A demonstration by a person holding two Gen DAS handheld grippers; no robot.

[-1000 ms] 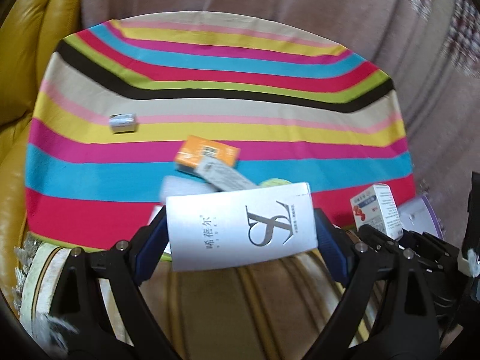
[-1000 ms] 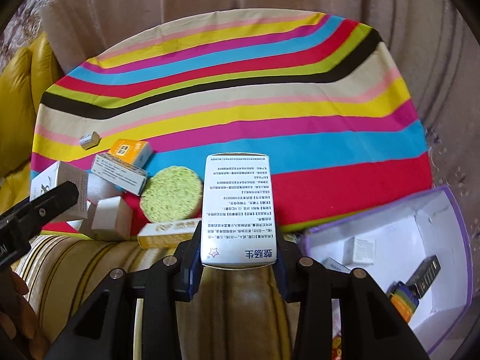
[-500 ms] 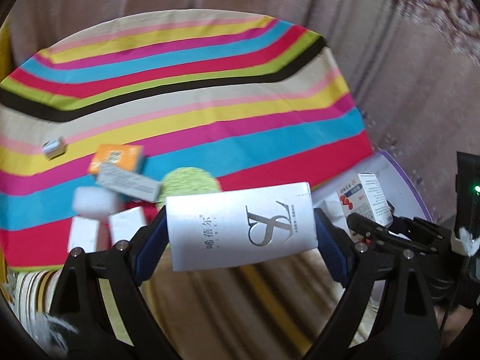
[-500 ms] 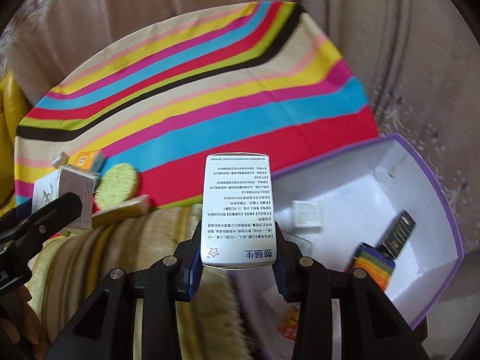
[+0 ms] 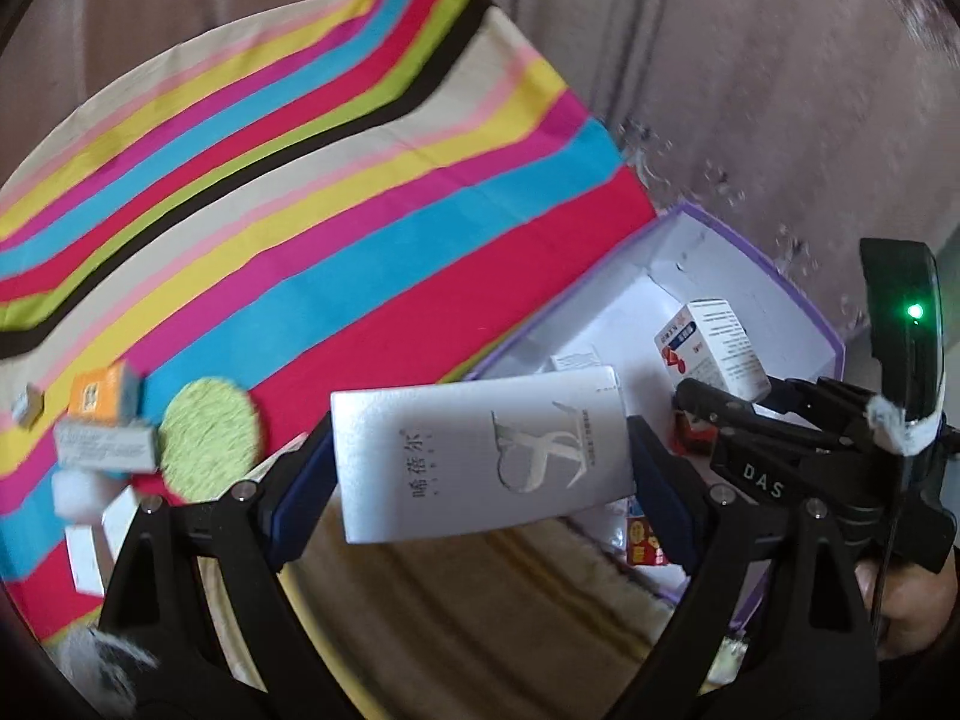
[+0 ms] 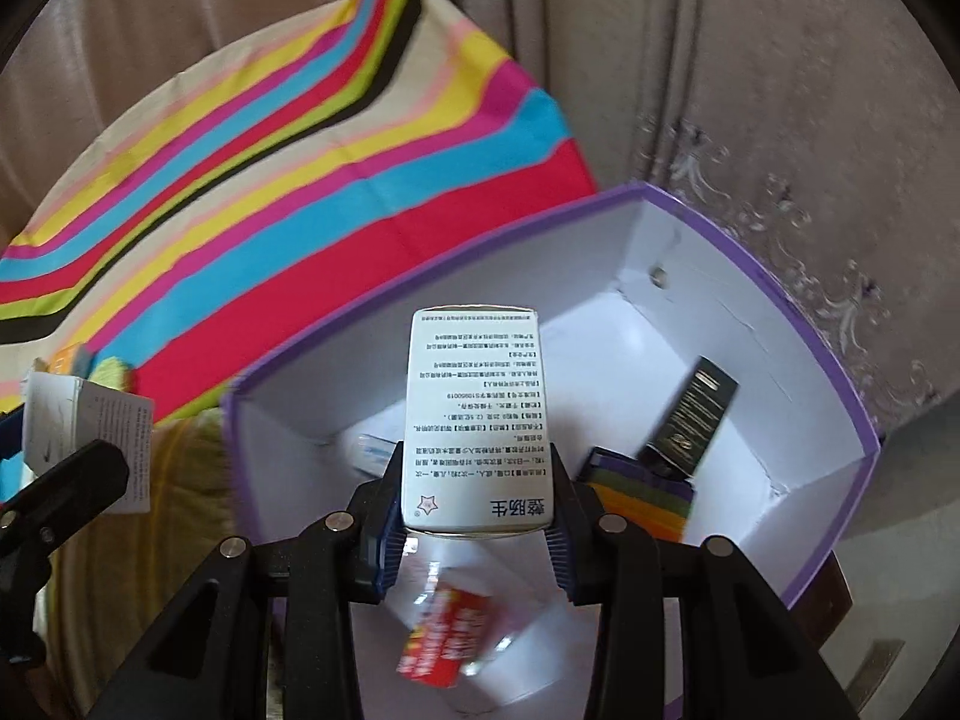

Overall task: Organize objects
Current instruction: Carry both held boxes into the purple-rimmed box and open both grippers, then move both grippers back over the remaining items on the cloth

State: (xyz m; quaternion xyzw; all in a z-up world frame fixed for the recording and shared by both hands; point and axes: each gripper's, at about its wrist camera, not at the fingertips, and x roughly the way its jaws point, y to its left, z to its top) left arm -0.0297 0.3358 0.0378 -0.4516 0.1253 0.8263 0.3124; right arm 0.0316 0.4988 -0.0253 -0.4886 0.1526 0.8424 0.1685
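My left gripper [image 5: 480, 468] is shut on a wide white box with a silver logo [image 5: 486, 456], held crosswise above the near edge of the striped cloth. My right gripper [image 6: 474, 510] is shut on a white medicine box with printed text [image 6: 471, 414], held over the open purple-rimmed white box [image 6: 798, 324]. That purple box also shows at the right of the left wrist view [image 5: 750, 258], where the right gripper holds its medicine box [image 5: 714, 348] above it.
Inside the purple box lie a black carton [image 6: 690, 414], a rainbow-striped item [image 6: 642, 498] and a red packet [image 6: 450, 642]. On the striped cloth [image 5: 300, 210] at left lie a green round sponge [image 5: 207, 438], an orange box [image 5: 102, 396] and small white boxes [image 5: 102, 450].
Both grippers have swung right with their boxes. The right gripper now hangs over the inside of the purple box; the pile on the cloth has slid to the left of both views.
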